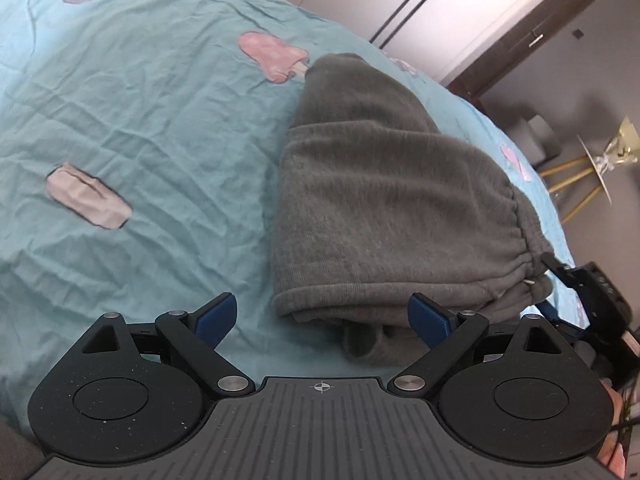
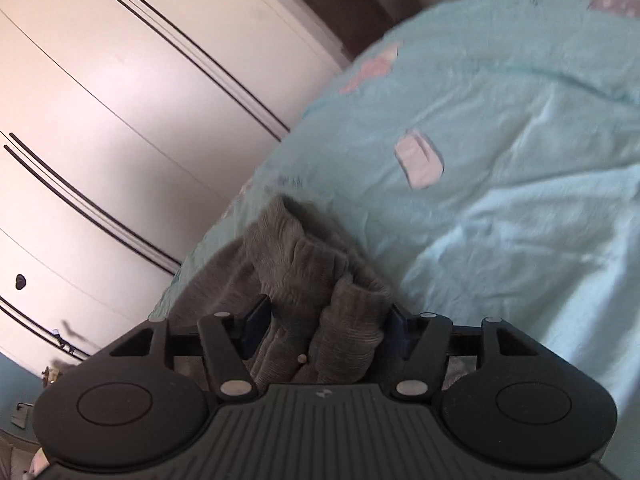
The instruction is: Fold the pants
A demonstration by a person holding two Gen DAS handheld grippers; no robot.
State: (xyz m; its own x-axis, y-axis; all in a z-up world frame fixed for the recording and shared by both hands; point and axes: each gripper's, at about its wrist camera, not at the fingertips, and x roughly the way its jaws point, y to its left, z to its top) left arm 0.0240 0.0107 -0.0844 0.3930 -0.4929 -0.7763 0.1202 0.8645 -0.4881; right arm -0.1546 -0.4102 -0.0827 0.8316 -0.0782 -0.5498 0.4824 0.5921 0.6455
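Right tool (image 2: 326,320) clamps the grey pants (image 1: 384,200); left tool (image 1: 324,316) gapes beside them.

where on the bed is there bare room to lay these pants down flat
Bare sheet lies left of the grey pants, between the pink mushroom print and the grey patch. It is crowded by the waistband, where the right gripper grips.

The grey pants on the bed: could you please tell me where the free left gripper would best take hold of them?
Probably at the rolled fold edge of the grey pants, just ahead of the open left gripper. Come in low over the blue sheet, straight along the fingers. That edge is thick and faces the gripper, while the right gripper grips the gathered waistband.
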